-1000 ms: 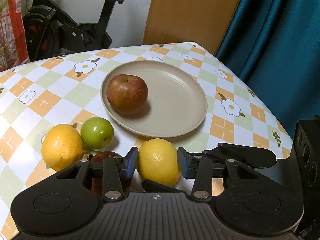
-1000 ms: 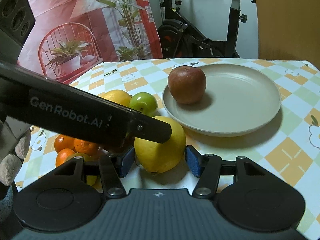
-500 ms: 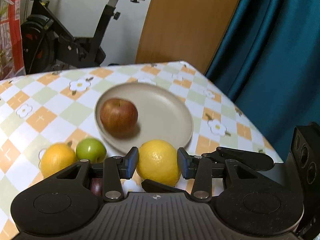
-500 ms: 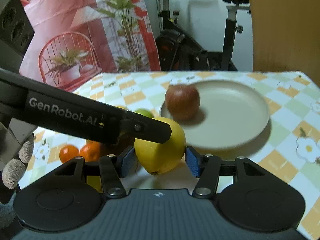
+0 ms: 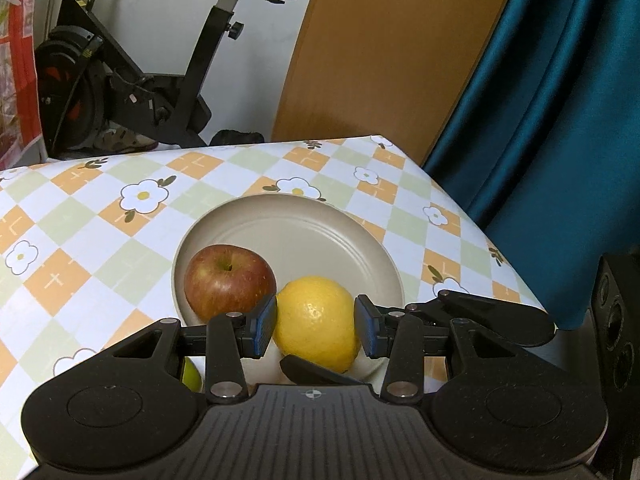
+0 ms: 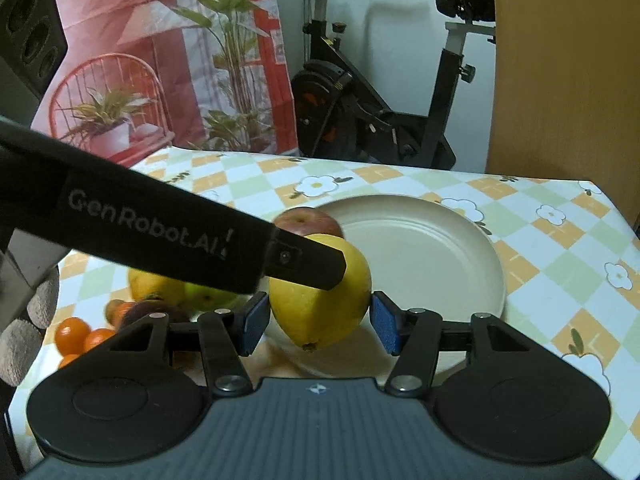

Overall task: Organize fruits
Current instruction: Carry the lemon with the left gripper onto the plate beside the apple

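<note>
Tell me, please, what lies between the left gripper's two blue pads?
The yellow lemon lies there, pressed by both pads of the left gripper, just right of the red apple on the plate; the left wrist view shows it.

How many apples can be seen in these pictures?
2. The red apple lies on the plate; the green apple sits on the table beside it, mostly hidden. A dark fruit nearby may be a third.

Surface (image 5: 96,248) has a checkered floral cloth. Directly on it: beige plate (image 5: 320,220), yellow citrus (image 6: 154,286), green apple (image 6: 208,298), small oranges (image 6: 72,330) at left.
</note>
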A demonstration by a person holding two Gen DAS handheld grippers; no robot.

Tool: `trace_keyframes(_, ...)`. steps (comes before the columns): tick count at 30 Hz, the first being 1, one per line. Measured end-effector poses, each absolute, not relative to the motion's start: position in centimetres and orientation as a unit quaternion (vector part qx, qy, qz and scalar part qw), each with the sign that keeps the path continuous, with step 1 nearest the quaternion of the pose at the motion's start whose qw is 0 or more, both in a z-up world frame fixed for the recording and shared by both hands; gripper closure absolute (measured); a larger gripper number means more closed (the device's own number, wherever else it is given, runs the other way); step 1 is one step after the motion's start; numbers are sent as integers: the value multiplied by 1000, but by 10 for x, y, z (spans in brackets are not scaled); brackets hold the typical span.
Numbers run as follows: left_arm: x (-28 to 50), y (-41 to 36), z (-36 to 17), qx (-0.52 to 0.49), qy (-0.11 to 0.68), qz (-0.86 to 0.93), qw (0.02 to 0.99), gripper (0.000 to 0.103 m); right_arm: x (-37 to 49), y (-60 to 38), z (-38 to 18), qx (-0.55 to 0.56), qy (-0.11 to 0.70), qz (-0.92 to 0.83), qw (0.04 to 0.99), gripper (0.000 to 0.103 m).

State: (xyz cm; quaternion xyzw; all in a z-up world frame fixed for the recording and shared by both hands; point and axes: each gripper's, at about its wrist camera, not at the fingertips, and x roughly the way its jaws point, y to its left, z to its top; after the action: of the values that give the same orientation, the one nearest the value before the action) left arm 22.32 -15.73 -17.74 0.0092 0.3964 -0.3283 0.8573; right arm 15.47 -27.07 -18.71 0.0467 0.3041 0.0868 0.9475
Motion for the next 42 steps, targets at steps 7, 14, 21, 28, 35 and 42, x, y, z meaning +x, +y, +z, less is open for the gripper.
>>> trace_keyframes(7,229,-156,-184,25,411,-313,856,58,168,-268,-193,36,320,86,943,45)
trace_keyframes(14,233,-147,-187,29,418,-299,857,58,176,-262,-200,52,335,98,936,45)
trace_keyframes(21,235,-143,-191,24,422,-287,860,58,181,-258,-202,63,342,109,931,45)
trace_keyframes(28,236,-143,-191,20,423,-286,860,57,182,-257,-203,69,341,110,931,45)
trace_keyframes(35,232,-140,-189,24,420,-280,863,52,181,-254,-200,60,341,97,933,40)
trace_keyframes(42,223,-126,-181,19,408,-272,871,52,166,-258,-193,70,336,79,936,36)
